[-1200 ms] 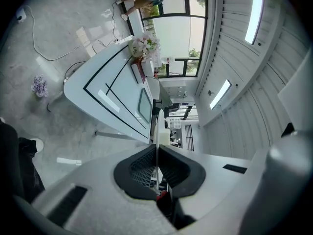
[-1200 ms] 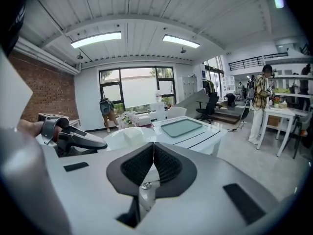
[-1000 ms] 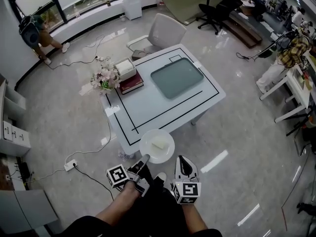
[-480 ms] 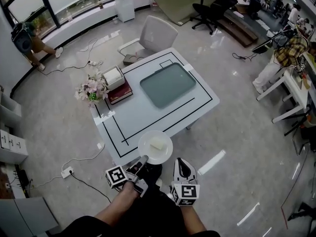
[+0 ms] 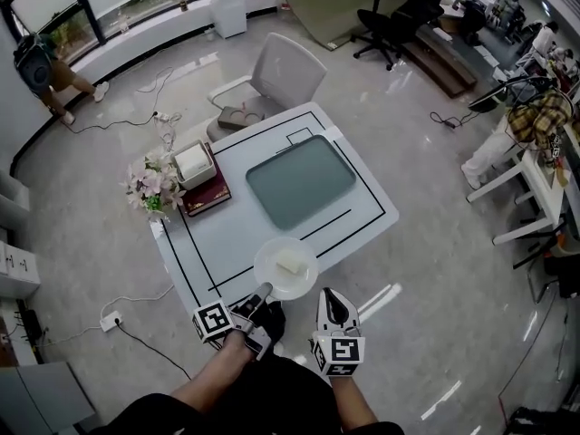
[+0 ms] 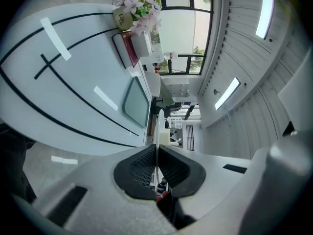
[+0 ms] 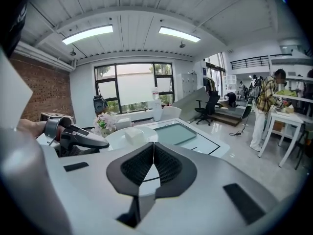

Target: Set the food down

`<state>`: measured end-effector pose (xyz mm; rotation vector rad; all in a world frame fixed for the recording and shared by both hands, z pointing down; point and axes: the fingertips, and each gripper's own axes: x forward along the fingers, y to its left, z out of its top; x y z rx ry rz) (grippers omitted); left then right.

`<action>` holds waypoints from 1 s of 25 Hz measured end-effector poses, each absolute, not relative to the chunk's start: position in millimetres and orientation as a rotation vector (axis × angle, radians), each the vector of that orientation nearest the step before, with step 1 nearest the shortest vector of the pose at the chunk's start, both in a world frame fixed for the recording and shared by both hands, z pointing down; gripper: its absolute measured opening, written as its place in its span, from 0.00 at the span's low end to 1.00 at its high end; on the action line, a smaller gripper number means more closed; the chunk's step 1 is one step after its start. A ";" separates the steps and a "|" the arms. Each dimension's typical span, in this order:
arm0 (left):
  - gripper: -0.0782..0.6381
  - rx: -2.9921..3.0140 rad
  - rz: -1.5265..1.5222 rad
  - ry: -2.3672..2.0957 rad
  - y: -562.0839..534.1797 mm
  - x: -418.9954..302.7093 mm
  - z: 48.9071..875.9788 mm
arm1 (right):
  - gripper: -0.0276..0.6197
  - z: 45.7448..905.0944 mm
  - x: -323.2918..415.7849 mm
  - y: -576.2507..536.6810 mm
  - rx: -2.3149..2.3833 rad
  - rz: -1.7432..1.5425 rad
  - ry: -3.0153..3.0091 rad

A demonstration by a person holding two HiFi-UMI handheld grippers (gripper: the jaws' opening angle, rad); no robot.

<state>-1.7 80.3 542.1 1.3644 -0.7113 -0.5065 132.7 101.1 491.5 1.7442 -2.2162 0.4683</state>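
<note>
A: What is the status of the left gripper (image 5: 263, 295)?

B: Its jaws are clamped on the near rim of the plate (image 5: 286, 270). The food (image 5: 289, 263), a pale block, lies at plate centre, ahead of the jaws, over the near edge of the desk (image 5: 227, 234). The right gripper (image 5: 330, 295) is just beside it, jaws together and empty.

A: How do the views differ?

B: The left gripper view shows the rim edge-on between the pads. Only the head view shows the desk's free area, so set-down probably needs forward travel.

A: Table (image 5: 236, 234)?
B: White, black line pattern. Tray (image 5: 300, 180), twelve o'clock of the plate (image 5: 272, 277): grey-green.
A: Plate?
B: White; food (image 5: 289, 263) pale cream. Book (image 5: 207, 196), ten o'clock: dark red. Flowers (image 5: 149, 184): pink, white.
</note>
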 end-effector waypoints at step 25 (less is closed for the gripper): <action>0.13 1.305 -0.488 -0.721 -70.0 -1.3 568.1 | 0.06 509.1 132.6 -53.9 1.702 0.516 -2.187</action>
